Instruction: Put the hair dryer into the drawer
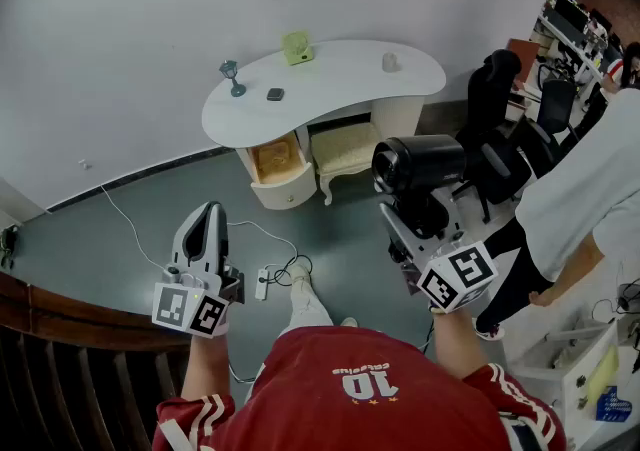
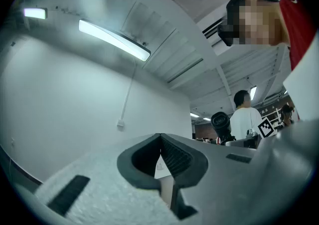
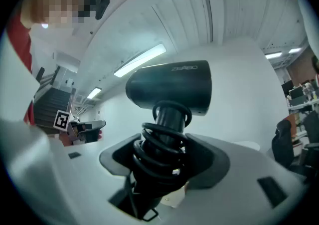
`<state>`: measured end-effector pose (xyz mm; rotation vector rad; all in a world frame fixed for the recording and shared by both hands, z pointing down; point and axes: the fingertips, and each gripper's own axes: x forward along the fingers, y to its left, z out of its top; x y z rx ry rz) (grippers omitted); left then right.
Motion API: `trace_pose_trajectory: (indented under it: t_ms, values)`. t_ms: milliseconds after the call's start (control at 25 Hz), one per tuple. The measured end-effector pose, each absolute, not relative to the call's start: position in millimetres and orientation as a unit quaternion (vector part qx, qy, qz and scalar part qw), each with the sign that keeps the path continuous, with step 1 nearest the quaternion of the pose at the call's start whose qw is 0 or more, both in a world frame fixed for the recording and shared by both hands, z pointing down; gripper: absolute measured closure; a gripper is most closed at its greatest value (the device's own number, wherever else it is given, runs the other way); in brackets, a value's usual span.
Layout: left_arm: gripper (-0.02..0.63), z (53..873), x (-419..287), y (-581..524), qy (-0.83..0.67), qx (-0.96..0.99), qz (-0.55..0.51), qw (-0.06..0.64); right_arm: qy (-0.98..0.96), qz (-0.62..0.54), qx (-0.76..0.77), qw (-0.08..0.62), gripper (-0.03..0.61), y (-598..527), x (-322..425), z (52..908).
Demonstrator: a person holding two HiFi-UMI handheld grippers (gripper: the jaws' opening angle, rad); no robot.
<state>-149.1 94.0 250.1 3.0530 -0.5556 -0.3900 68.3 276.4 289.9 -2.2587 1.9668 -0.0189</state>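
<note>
A black hair dryer [image 1: 420, 164] stands upright in my right gripper [image 1: 408, 227], low and to the right of the desk. In the right gripper view the jaws are shut on the hair dryer's [image 3: 169, 87] handle, which has its black cord coiled round it, with my right gripper [image 3: 164, 156] clamping the coil. My left gripper [image 1: 208, 214] hangs over the floor at the left, shut with nothing in it; its pads meet in the left gripper view [image 2: 160, 141]. The drawer [image 1: 277, 161] stands pulled out under the white curved desk [image 1: 330, 89], its wooden inside showing.
A cushioned stool [image 1: 345, 149] sits under the desk beside the drawer. Small items lie on the desk, among them a green object [image 1: 296, 47]. A power strip [image 1: 262, 284] and cable lie on the floor. Black office chairs [image 1: 500, 129] and a person in white [image 1: 580, 189] are at the right.
</note>
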Motion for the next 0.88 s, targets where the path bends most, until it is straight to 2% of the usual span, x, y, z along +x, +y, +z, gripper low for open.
trace_pose_trajectory:
  t_ms: [520,880]
  values:
    - [0.611,256,-120,114,-0.132,0.987,-0.094,-0.017,0.663,0.003,-0.747,0.051,0.304,272,66,289]
    - [0.611,272,-117,93,-0.14,0.987,-0.077,-0.005,0.695,-0.005,-0.719,0.001,0.305,244,63,306]
